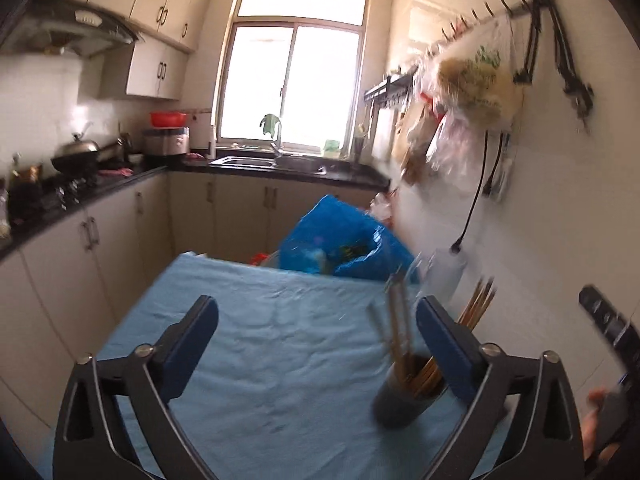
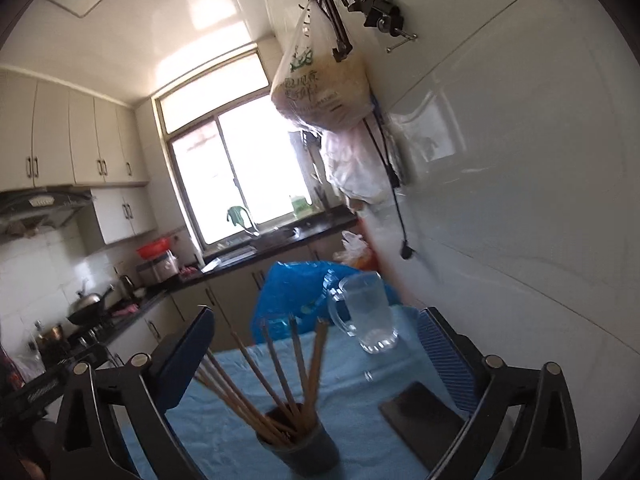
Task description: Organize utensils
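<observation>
Light blue tablecloth [image 2: 360, 420], dark cup [image 2: 308, 452]

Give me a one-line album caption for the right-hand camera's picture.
Open right gripper above a dark cup of chopsticks, glass mug behind, on a blue tablecloth.

Wooden chopsticks [image 2: 280, 376] in a matt dark cup [image 2: 304, 452]; wrinkled blue cloth [image 1: 280, 344]; clear glass mug [image 2: 370, 316]

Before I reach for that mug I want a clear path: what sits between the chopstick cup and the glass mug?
Only bare blue cloth; the chopsticks in the dark cup lean over it toward the glass mug, as the right wrist view shows.
</observation>
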Demonstrator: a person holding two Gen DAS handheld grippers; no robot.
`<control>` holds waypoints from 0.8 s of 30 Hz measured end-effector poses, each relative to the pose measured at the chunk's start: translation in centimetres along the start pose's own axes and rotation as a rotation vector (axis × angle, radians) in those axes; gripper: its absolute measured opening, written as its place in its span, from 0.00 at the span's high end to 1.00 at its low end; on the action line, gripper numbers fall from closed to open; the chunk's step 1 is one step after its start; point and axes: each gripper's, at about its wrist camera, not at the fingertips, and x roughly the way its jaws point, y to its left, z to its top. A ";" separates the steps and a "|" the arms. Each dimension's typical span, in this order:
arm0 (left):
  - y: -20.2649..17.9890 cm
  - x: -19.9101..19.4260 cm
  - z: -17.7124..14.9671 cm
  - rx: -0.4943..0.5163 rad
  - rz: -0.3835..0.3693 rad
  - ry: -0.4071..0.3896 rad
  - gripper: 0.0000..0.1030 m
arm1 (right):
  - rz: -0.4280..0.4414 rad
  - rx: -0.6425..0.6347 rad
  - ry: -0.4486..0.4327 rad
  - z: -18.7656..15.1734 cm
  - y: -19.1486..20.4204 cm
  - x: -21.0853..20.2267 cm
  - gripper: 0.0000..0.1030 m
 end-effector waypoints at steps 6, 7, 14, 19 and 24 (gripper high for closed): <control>1.2 -1.5 -5.2 0.111 0.090 0.079 0.03 | -0.124 -0.094 0.147 -4.8 1.3 -1.0 0.00; 1.4 -1.7 -6.1 0.126 0.111 0.092 0.03 | -0.140 -0.101 0.159 -5.5 1.5 -1.1 0.00; 3.0 -2.8 -10.7 0.167 0.148 0.200 0.03 | -0.242 -0.165 0.240 -9.4 2.2 -3.3 0.00; 3.8 -4.1 -12.1 0.148 0.199 0.205 0.03 | -0.299 -0.207 0.261 -11.1 3.2 -4.9 0.00; 4.1 -4.6 -13.5 0.183 0.220 0.245 0.03 | -0.309 -0.229 0.302 -12.6 3.9 -5.6 0.00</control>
